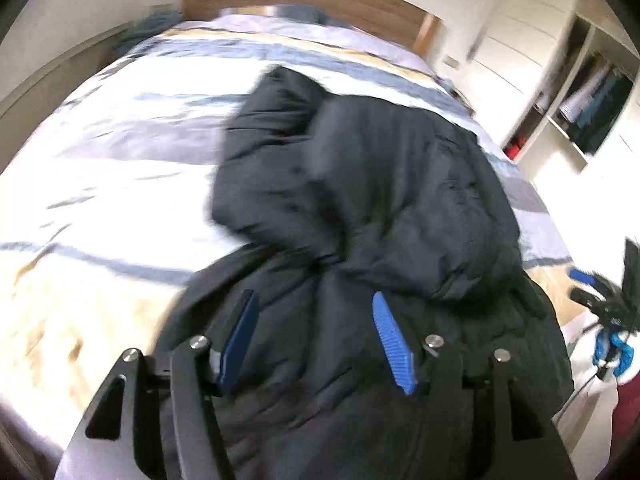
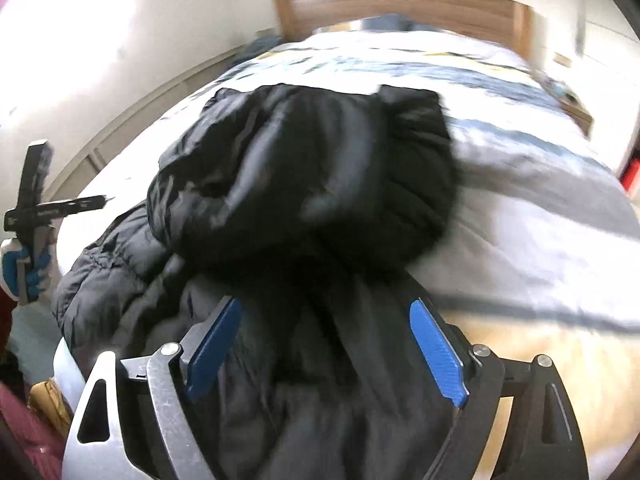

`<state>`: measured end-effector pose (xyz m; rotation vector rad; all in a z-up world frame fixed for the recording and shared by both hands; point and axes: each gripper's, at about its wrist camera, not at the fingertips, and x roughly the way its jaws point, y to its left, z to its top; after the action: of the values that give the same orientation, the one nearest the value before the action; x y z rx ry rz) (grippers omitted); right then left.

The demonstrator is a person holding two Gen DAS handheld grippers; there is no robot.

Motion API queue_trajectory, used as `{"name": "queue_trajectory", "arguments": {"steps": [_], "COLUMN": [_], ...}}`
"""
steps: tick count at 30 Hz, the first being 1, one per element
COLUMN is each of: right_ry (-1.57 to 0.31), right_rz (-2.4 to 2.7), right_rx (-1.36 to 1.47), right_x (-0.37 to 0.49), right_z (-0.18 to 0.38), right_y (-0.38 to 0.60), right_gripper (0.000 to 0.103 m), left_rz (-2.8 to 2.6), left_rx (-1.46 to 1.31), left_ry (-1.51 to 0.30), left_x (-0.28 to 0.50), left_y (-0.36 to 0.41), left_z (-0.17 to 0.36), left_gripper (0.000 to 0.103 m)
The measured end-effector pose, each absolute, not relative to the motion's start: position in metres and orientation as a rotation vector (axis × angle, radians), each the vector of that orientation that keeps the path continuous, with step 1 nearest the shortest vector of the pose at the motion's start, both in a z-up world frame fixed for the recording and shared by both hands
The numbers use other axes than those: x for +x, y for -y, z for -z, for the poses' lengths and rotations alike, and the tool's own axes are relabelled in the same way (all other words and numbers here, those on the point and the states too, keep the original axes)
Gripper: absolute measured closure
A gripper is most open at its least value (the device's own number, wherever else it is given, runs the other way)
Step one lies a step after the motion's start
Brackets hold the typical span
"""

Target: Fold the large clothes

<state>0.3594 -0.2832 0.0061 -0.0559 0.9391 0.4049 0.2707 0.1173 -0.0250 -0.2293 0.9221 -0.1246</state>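
Already the jacket lies bunched double beyond both grippers' spread, empty fingers; tidying folds look left.

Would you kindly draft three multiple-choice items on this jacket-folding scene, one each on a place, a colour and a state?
1. Where does the black puffer jacket lie?
A. on the bed
B. on a chair
C. on the floor

2. What colour are the pads on the left gripper?
A. red
B. blue
C. green

3. How do the right gripper jaws stand?
A. clamped on a sleeve
B. shut on nothing
C. open, pads clear of the fabric

Answers:
1 A, since the jacket rests on the striped bedspread before the wooden headboard.
2 B, as both pads show blue.
3 C, with the pads spread apart, the jacket below them.
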Motion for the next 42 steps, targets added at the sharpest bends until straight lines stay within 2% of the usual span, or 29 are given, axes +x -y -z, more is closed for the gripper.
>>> {"name": "queue_trajectory", "arguments": {"steps": [6,12,20,26,27,29,30,31,32,33,34,36,42], "right_ry": [-0.993,-1.109,-1.196,-1.208,-1.212,-1.217,-1.212,-1.209,-1.205,-1.200,-1.193,-1.167,-1.016], "right_rz": [-0.280,-0.245,-0.275,-0.341,-0.363,-0.401,-0.420,-0.433,-0.450,-0.464,-0.483,-0.521,-0.634], "right_rx": [0.095,0.307,0.470,0.555,0.564,0.588,0.598,0.607,0.617,0.618,0.616,0.618,0.583], "right_x": [0.288,0.249,0.237,0.240,0.239,0.240,0.239,0.238,0.238,0.237,0.237,0.238,0.250], "right_z": [0.004,0.063,0.116,0.132,0.134,0.135,0.134,0.133,0.132,0.129,0.125,0.113,0.046], "right_y": [0.356,0.387,0.386,0.368,0.362,0.355,0.351,0.349,0.346,0.343,0.338,0.330,0.319], "right_gripper": [0.005,0.003,0.001,0.002,0.007,0.027,0.044,0.055,0.059,0.069,0.077,0.084,0.089], "left_rz": [0.050,0.035,0.146,0.275,0.285,0.289,0.292,0.297,0.307,0.318,0.328,0.339,0.389], "left_rx": [-0.386,-0.577,-0.815,-0.877,-0.880,-0.872,-0.867,-0.865,-0.857,-0.847,-0.836,-0.819,-0.783], "left_ry": [-0.939,-1.015,-1.062,-1.054,-1.053,-1.047,-1.042,-1.044,-1.055,-1.070,-1.085,-1.074,-0.946], "left_x": [0.201,0.155,0.129,0.114,0.112,0.108,0.106,0.106,0.105,0.106,0.107,0.108,0.124], "left_y": [-0.200,-0.239,-0.251,-0.232,-0.230,-0.222,-0.217,-0.212,-0.205,-0.199,-0.191,-0.179,-0.164], "left_z": [0.042,0.103,0.158,0.168,0.168,0.165,0.163,0.161,0.160,0.159,0.158,0.150,0.081], "left_gripper": [0.039,0.039,0.039,0.035,0.035,0.035,0.038,0.038,0.045,0.066,0.076,0.091,0.095]}}
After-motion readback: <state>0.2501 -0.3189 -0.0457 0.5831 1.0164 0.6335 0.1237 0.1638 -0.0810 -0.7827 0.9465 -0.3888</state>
